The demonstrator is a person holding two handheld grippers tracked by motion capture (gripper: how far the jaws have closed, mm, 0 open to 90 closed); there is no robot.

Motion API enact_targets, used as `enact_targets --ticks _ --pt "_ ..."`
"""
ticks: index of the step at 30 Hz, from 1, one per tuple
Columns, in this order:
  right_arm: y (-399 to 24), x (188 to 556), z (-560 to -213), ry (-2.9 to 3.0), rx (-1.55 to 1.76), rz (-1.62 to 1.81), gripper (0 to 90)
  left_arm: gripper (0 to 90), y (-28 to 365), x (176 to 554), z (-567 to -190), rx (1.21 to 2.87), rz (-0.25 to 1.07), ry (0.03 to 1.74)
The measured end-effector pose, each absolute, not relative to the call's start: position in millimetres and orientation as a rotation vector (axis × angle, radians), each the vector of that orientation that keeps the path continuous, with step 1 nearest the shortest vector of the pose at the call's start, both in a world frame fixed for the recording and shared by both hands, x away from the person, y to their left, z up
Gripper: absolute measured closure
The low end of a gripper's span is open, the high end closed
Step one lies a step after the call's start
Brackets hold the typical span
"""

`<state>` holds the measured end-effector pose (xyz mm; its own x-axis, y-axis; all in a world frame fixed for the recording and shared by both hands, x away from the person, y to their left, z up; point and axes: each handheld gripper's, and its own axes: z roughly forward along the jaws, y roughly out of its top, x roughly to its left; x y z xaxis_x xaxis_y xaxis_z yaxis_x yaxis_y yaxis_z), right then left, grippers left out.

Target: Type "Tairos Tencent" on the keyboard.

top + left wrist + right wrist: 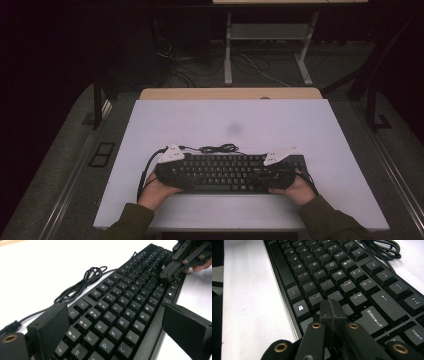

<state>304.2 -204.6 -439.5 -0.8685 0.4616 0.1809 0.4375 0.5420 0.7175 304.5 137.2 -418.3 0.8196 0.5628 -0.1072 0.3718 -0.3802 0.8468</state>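
Black plastic marks the keyboard (227, 172), which is laid flat on the white table (300, 130) near its front edge, with its coiled cable (217, 148) just behind it. The left gripper (120, 325) is held over the keyboard's left end with its fingers (48, 327) released and spread wide above the letter keys, nothing pressed between them. The right gripper (331, 311) is brought down with its fingers clenched together, the tip set on or just above a key beside Enter. Key pressing is judged to be under way; how much is left cannot be told.
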Motion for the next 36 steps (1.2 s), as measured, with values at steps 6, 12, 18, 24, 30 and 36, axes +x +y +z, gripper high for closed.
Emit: enact_targets --ticks 6,12,18,24,30,36 --pt "-205 304 -440 2.731 0.797 1.259 89.4 14.0 129 313 -414 2.015 0.242 0.681" --pt "-205 304 -440 2.732 0.796 1.259 89.3 20.4 121 319 -412 2.026 0.226 0.681" --pt "-205 304 -440 2.732 0.798 1.258 89.4 36.9 114 324 -414 2.045 0.2 0.686" --pt "-205 304 -440 2.733 0.799 1.258 89.4 58.3 108 327 -422 2.085 0.157 0.697" --pt "-205 304 -440 2.733 0.8 1.258 89.4 77.5 104 328 -426 2.121 0.149 0.693" --pt "-205 304 -440 2.733 0.798 1.259 89.4 88.9 105 328 -425 2.143 0.146 0.692"
